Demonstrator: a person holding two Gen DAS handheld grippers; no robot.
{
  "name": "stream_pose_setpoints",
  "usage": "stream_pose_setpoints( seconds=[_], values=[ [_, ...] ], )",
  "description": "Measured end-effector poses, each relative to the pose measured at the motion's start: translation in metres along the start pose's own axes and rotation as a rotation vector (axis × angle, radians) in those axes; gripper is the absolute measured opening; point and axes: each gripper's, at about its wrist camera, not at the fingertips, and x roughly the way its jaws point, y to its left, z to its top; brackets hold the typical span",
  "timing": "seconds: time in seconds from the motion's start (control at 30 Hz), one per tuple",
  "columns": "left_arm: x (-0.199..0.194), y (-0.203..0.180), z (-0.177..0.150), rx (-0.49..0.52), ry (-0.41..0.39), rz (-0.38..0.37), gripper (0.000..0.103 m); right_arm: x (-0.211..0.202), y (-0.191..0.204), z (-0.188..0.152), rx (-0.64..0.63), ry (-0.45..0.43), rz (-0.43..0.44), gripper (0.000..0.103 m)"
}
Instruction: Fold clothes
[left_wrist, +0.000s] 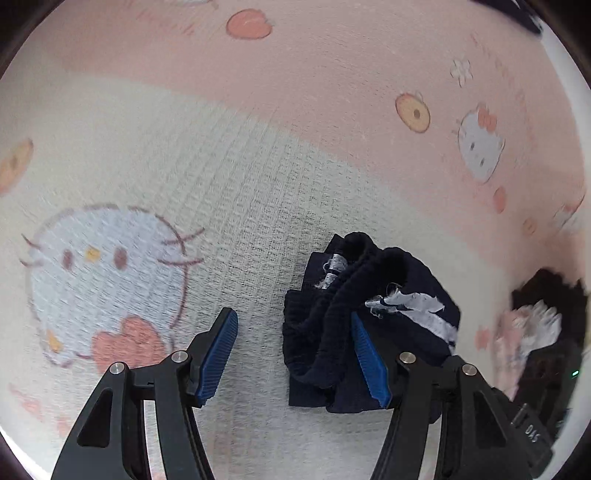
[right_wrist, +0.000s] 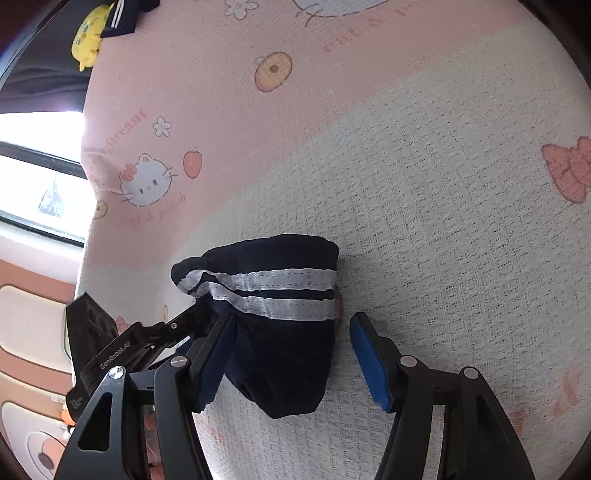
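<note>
The navy garment (right_wrist: 273, 325), folded into a compact bundle with two white stripes, lies on the cream panel of the cartoon-print bed cover (right_wrist: 443, 221). The right tool (right_wrist: 291, 365) stands open, straddling the bundle's near end without pinching it. The left tool (left_wrist: 295, 358) is also open, one pad beside the bundle's bunched edge. Next step, as judged: square the bundle; press loose edges flat before closing either tool.

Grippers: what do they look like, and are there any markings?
Both the left gripper and right gripper have black angular linkage arms with silver pivot pins and blue ribbed pads. The right wrist view shows white "GenRobot.AI" lettering on the left gripper's black body.
</note>
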Motion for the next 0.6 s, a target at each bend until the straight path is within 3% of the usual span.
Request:
stream_pose_setpoints(
  seconds=[0.2, 0.37, 0.43, 0.47, 0.5, 0.6],
  values=[
    [-0.005, 0.027, -0.002, -0.108, 0.004, -0.138, 0.060, 0.006, -0.002, -0.002, 0.024, 0.002, 0.039, 0.063],
    [-0.007, 0.031, -0.014, -0.147, 0.017, -0.176, 0.060, 0.013, -0.013, -0.001, 0.125, -0.017, 0.118, 0.063],
    [-0.010, 0.035, -0.029, -0.242, -0.009, -0.202, 0.058, 0.014, -0.019, -0.001, 0.168, -0.017, 0.142, 0.063],
    [-0.011, 0.032, -0.037, -0.320, -0.025, -0.224, 0.052, 0.013, -0.021, -0.001, 0.186, -0.016, 0.152, 0.063],
    [-0.010, 0.037, -0.043, -0.398, -0.031, -0.261, 0.044, 0.013, -0.022, -0.001, 0.195, -0.017, 0.154, 0.063],
    [0.000, 0.050, -0.054, -0.505, 0.003, -0.385, 0.039, 0.014, -0.022, -0.001, 0.210, -0.022, 0.156, 0.063]
  ],
)
